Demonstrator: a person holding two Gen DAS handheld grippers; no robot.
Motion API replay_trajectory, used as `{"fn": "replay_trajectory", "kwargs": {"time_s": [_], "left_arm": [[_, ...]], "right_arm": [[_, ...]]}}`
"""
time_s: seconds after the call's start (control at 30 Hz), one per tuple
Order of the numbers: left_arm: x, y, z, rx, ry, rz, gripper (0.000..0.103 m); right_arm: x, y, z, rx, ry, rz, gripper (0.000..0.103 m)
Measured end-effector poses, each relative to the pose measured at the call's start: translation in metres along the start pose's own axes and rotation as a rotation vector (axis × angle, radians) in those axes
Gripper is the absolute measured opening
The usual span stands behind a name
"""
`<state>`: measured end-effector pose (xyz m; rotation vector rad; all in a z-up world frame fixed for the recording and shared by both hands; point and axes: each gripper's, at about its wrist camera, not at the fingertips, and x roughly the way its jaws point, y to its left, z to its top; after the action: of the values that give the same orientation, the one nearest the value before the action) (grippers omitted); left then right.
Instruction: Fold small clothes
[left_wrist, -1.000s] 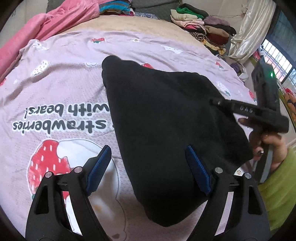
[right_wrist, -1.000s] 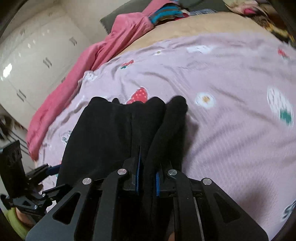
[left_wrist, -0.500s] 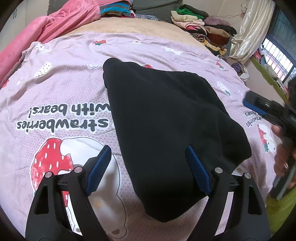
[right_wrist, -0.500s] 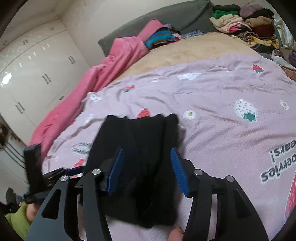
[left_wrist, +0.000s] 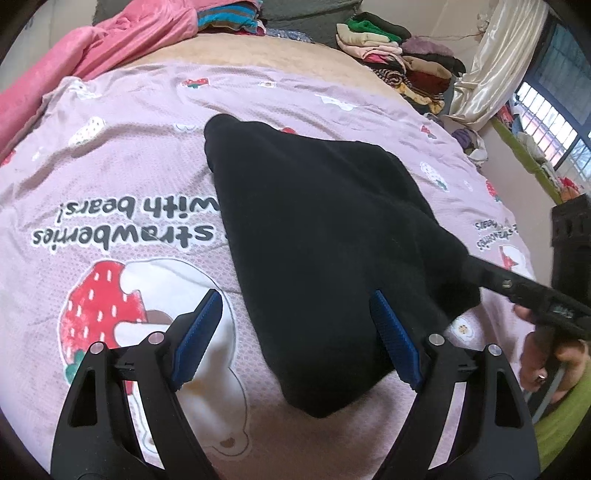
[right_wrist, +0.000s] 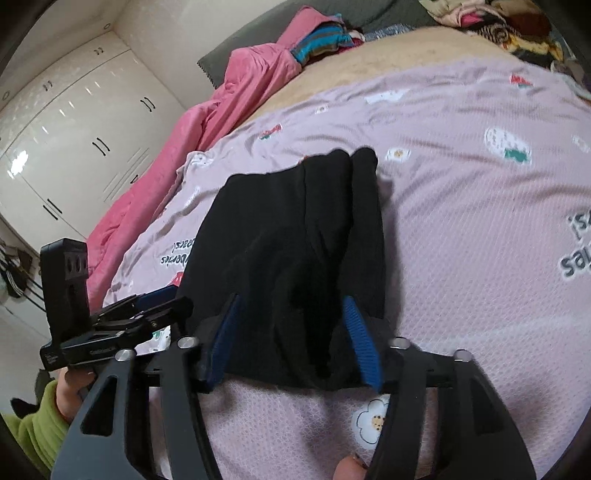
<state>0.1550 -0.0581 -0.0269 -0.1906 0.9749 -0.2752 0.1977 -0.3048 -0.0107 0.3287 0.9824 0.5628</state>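
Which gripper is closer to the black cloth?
Right. The right gripper has the black cloth between its closing fingers at the near edge. The left gripper stands open just before its corner, not touching.

We count one black garment (left_wrist: 325, 236) on one lilac strawberry bedspread (left_wrist: 110, 162), two claws, left claw (left_wrist: 295, 332) and right claw (right_wrist: 291, 339), one pink blanket (left_wrist: 110, 40), and one stack of folded clothes (left_wrist: 399, 62).
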Motion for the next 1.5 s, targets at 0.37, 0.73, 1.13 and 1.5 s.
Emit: {"fn": "replay_trajectory", "kwargs": {"time_s": [0.37,0.73,1.13,1.5], "left_arm": [[-0.004,-0.009,-0.012,0.014,0.011,-0.041,0.067],[-0.041,-0.012,-0.024,0.044,-0.046,-0.033,0.074],[-0.088,-0.004,-0.053,0.064,-0.127,-0.007,0.093],[-0.108,0.007,-0.092,0.094,-0.167,0.030,0.093]], "right_arm": [[-0.004,0.004,-0.021,-0.090,-0.009,-0.208,0.008],[-0.053,0.043,-0.052,-0.161,-0.192,-0.343,0.062],[-0.099,0.091,-0.097,-0.211,-0.357,-0.394,0.096],[-0.111,0.121,-0.138,-0.295,-0.441,-0.490,0.098]]}}
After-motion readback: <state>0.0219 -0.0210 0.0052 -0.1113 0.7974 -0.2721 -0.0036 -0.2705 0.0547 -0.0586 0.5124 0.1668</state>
